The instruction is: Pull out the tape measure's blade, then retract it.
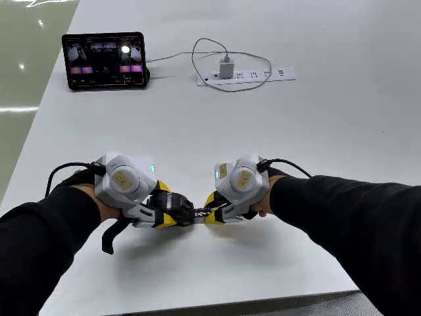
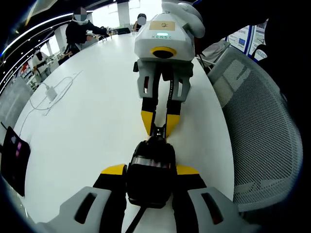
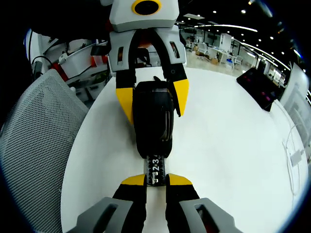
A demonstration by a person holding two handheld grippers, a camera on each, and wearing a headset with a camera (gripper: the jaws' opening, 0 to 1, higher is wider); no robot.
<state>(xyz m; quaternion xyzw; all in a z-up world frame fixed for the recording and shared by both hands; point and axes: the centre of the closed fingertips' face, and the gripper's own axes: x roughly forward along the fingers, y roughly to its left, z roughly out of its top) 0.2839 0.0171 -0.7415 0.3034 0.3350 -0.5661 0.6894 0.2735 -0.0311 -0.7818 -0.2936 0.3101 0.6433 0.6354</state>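
A black tape measure (image 1: 176, 207) is held just above the white table, between the two grippers. My left gripper (image 2: 150, 171) is shut on its body (image 2: 151, 172), yellow tips on either side. A short length of dark blade (image 3: 156, 171) with white numbers sticks out of the case (image 3: 153, 121). My right gripper (image 3: 156, 180) is shut on the blade's end. In the head view the left gripper (image 1: 163, 207) and right gripper (image 1: 210, 209) face each other, nearly touching. A black strap (image 1: 113, 234) hangs below the left hand.
A tablet (image 1: 105, 60) stands at the table's far left. A white power strip (image 1: 247, 75) with a charger and looped cable lies at the far middle. A grey mesh chair (image 2: 257, 131) stands off the near table edge (image 1: 217, 304). People sit far off at the table.
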